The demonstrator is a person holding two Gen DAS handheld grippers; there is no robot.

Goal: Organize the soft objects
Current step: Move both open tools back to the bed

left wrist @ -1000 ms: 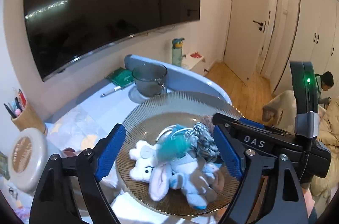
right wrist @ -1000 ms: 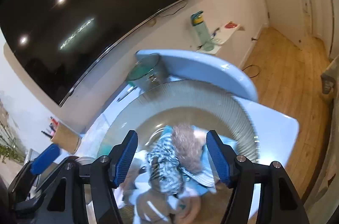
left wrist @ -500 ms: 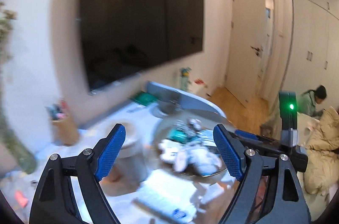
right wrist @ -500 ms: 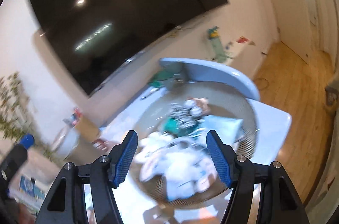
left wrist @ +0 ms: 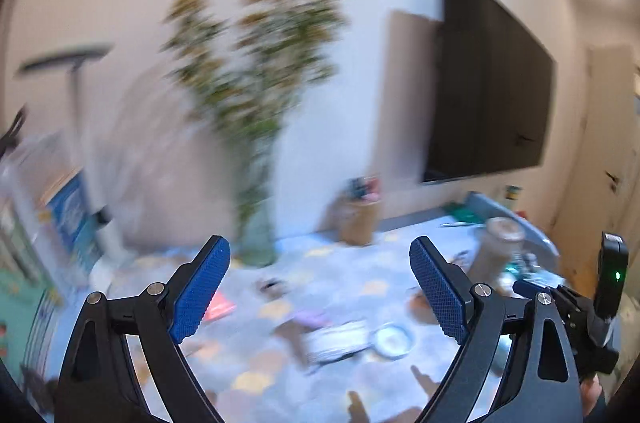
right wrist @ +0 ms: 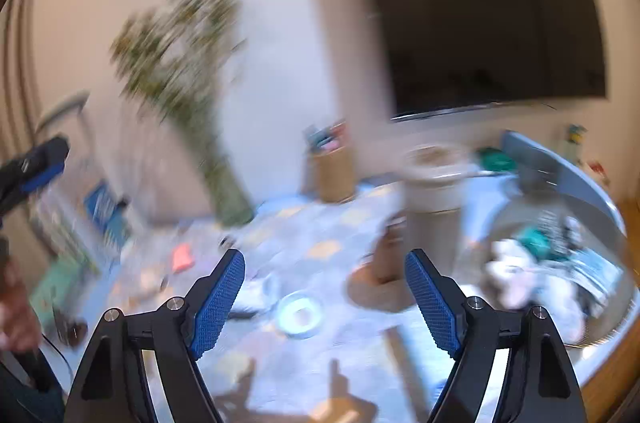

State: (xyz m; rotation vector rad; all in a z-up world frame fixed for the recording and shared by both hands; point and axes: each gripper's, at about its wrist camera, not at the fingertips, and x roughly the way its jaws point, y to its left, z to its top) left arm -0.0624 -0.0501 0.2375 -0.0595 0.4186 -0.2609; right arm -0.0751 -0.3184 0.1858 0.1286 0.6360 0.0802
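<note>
Right wrist view: both grippers, left (left wrist: 320,287) and right (right wrist: 325,293), empty with jaws opening, toys (right wrist: 536,263) already in bowl (right wrist: 608,327) far right; next, find another soft item on blurred table (right wrist: 320,247).

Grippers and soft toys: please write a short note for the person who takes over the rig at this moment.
Left gripper: empty, jaws opening, over the cluttered table.
Right gripper: empty, jaws opening, over the same table.
Soft toys: piled in the ribbed plate, at the right edge of the right wrist view. The picture is blurred, so single toys cannot be told apart.
Done: a pile of toys lies in the plate.
Left: scan the table for more soft items; the blur hides whether any remain among the clutter near the vase and pencil cup.
</note>
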